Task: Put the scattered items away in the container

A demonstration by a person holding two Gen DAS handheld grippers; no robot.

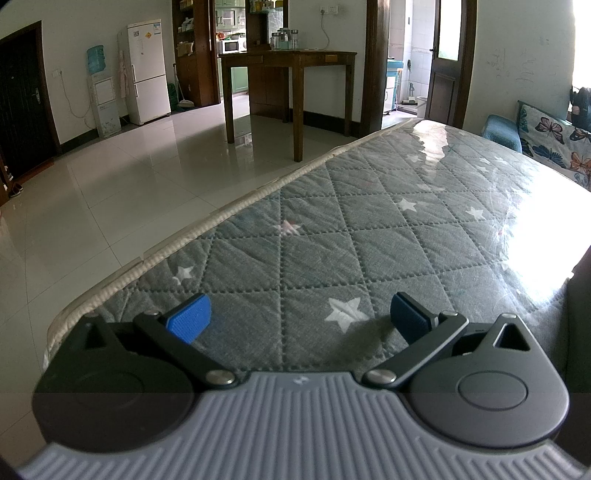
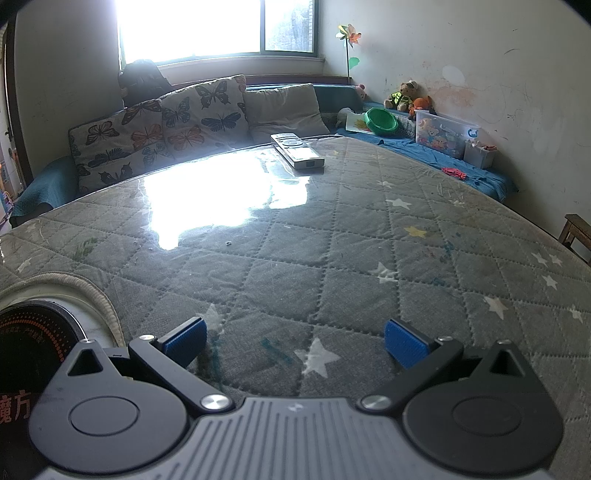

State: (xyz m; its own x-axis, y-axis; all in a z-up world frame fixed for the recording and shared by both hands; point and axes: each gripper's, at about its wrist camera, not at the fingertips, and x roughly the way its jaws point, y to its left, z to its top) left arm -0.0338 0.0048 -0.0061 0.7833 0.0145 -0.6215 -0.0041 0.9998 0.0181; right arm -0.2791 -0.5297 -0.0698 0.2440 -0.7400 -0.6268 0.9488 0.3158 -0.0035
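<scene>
1. The quilted star-print table cover (image 2: 332, 229) under clear film lay beneath both my tools.
2. My left gripper (image 1: 299, 317) hovered low over it, jaws spread, gripping nothing.
3. My right gripper (image 2: 295, 341) likewise stood spread and empty.
4. A white remote control (image 2: 297, 149) lay at the far edge, well apart from both.

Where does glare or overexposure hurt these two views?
Right wrist view: the window is blown out, and its reflection whitens the quilted tabletop short of the remote control. Left wrist view: glare washes out the tabletop's right edge.
</scene>
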